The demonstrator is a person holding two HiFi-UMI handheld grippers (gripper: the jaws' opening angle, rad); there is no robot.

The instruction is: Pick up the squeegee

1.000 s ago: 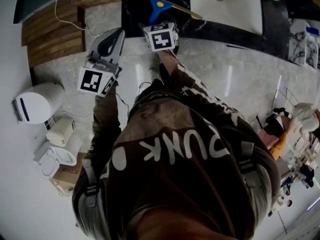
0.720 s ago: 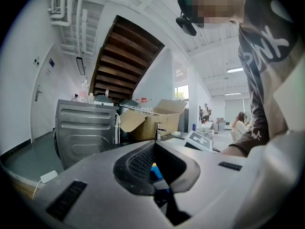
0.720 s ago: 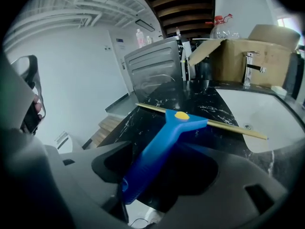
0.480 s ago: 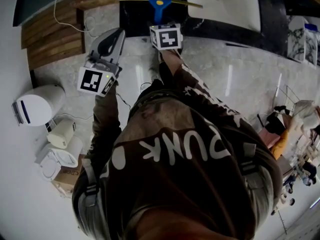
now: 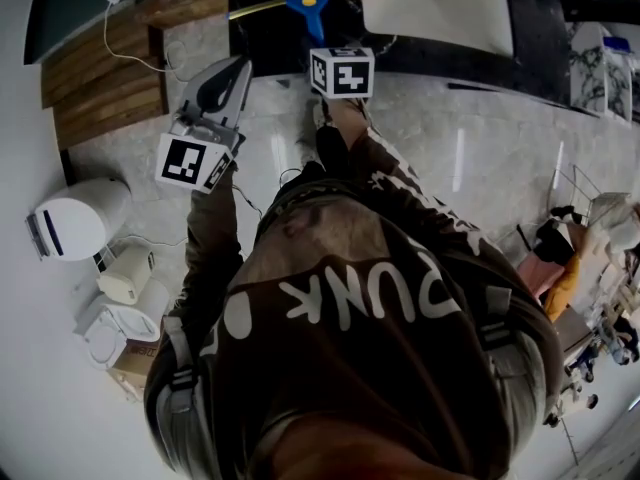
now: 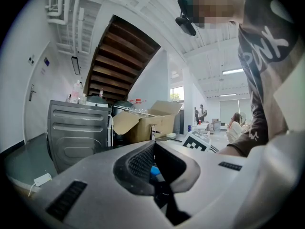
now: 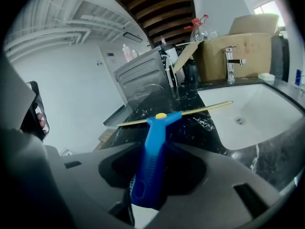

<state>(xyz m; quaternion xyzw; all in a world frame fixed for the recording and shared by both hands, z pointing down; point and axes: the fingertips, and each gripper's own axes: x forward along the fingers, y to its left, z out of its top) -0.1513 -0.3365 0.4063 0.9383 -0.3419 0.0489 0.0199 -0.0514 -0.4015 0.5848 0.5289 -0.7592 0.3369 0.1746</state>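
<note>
Glossy pale floor (image 5: 480, 138), black marble counter (image 5: 430, 58), white sink (image 5: 450, 8), wooden stairs (image 6: 119, 56)

The head view looks from above the person (image 5: 350, 298) steeply down, with the black counter (image 5: 262, 38) far off at its top edge. The right gripper view rides on the right gripper (image 7: 155, 149) and looks slanting down, very near. These 2 views share the counter, squeegee (image 5: 310, 8) and sink (image 5: 440, 8). The left gripper view, on the left gripper (image 6: 155, 149), faces almost level toward a staircase (image 6: 119, 56).

Squeegee (image 7: 153, 147) handle between jaws of right gripper (image 7: 152, 175), which have just closed in on it. Blade over countertop (image 7: 190, 128) — sink (image 7: 257, 109) to its right. Left gripper (image 5: 236, 68) left of right one, over floor (image 5: 480, 138).
</note>
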